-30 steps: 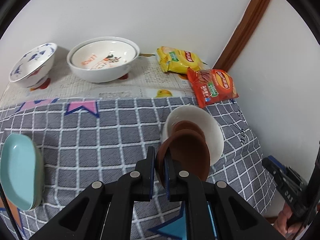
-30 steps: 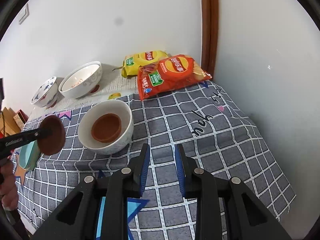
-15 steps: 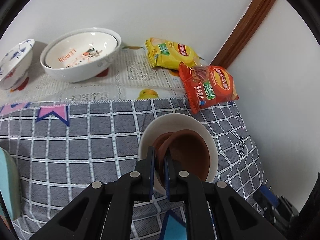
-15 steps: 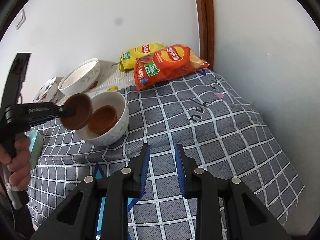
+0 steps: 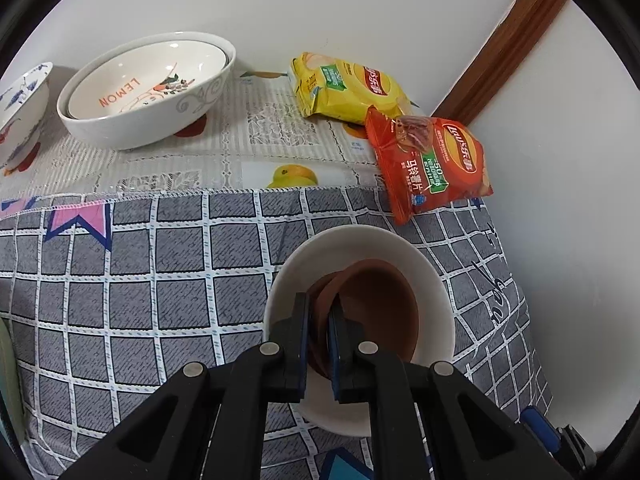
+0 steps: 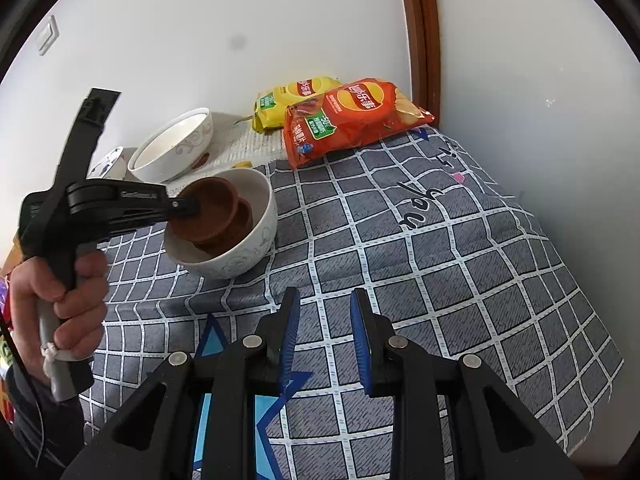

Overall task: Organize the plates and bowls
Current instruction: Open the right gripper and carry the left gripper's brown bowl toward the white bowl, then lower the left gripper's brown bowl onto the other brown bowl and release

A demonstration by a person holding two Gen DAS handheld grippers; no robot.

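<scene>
My left gripper [image 5: 319, 312] is shut on the rim of a small brown dish [image 5: 380, 312] and holds it tilted inside a white bowl [image 5: 436, 280] on the grey checked cloth. A second brown dish [image 5: 320, 292] lies in that bowl beneath it. In the right wrist view the left gripper [image 6: 192, 206] holds the brown dish [image 6: 212, 212] over the other brown dish [image 6: 244, 216] in the white bowl [image 6: 256, 240]. My right gripper [image 6: 325, 320] is open and empty above the cloth, in front of the bowl.
Two nested white bowls [image 5: 148, 88] and a blue-patterned bowl [image 5: 20, 108] stand at the back left. A yellow chip bag [image 5: 348, 88] and a red chip bag [image 5: 432, 160] lie at the back right by the wall corner. The table edge is to the right [image 6: 580, 280].
My left gripper has carried the brown dish forward and down into the white bowl, onto the other brown dish. The right gripper stayed open and hardly moved.
</scene>
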